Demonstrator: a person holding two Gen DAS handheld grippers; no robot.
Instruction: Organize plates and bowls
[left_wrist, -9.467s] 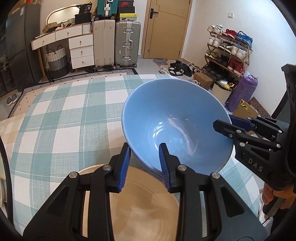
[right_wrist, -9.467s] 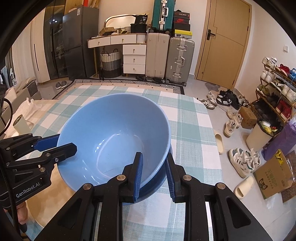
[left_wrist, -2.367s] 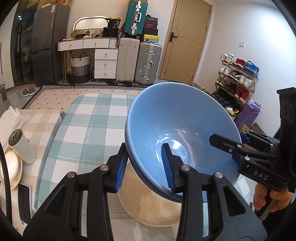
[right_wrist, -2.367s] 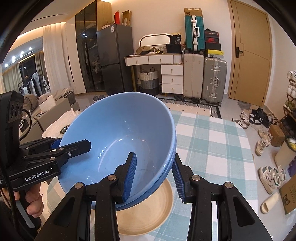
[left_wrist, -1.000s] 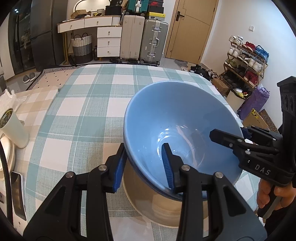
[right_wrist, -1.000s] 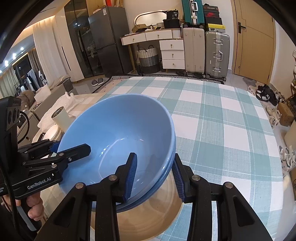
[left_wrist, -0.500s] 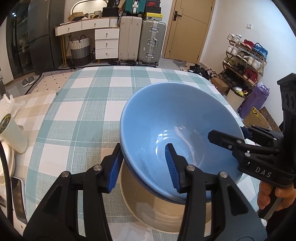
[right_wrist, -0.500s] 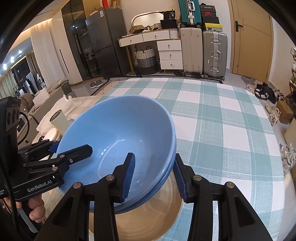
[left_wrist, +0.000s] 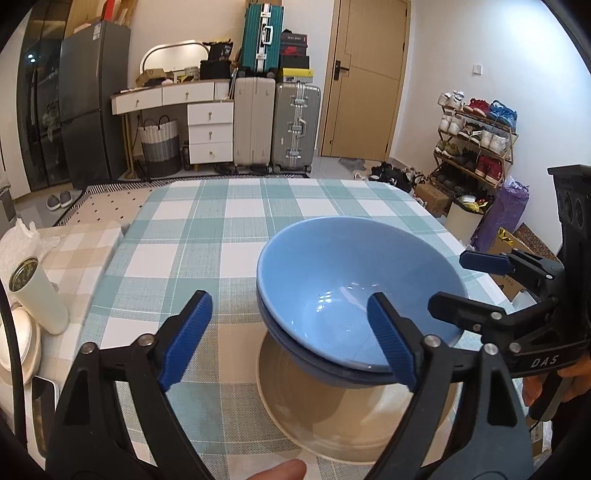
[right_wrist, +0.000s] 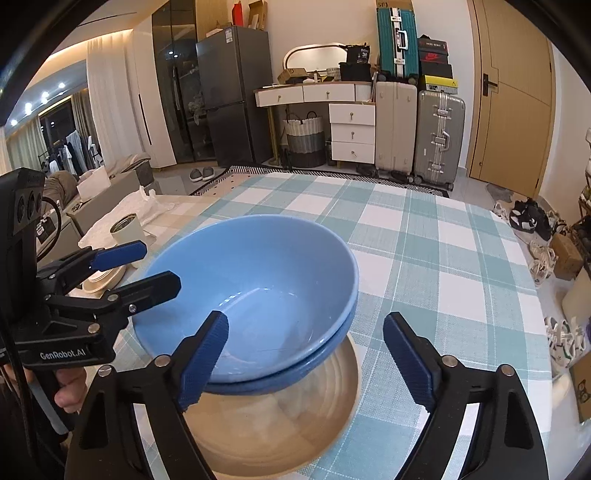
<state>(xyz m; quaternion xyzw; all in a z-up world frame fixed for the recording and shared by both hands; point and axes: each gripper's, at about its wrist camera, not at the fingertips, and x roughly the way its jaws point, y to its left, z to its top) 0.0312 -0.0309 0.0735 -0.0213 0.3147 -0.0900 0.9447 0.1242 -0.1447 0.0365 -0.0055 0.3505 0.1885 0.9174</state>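
Both claws stand wide open around the stacked bowls. Seen from its own wrist camera, the left claw (left_wrist: 291, 338) has its blue-padded fingers (left_wrist: 186, 334) spread apart, one to the left of the stack over the checked cloth and the other crossing in front of the bowl's near right rim; neither pad appears to press on the ware, though the right one overlaps the rim so closely that contact is hard to rule out. The right claw (right_wrist: 317, 358) is likewise parted, with one finger in front of the bowl's near wall and the other out over the cloth to the right.

A light blue bowl (left_wrist: 354, 291) sits nested inside a darker blue bowl (left_wrist: 332, 371), of which only a band under the rim shows. The pair rests in a wide beige bowl (left_wrist: 332, 417) with ridged rings inside, standing on the table (left_wrist: 207, 236) under a teal-and-white checked cloth. The stack tilts slightly, its rim higher on the far side in the left view.

At the table's left side a white cylindrical cup (left_wrist: 38, 291) stands on a beige checked cloth. Beyond the table, suitcases (left_wrist: 275, 125) stand against the wall beside a white dresser (left_wrist: 199, 122), and a shoe rack (left_wrist: 476, 136) lines the right wall.
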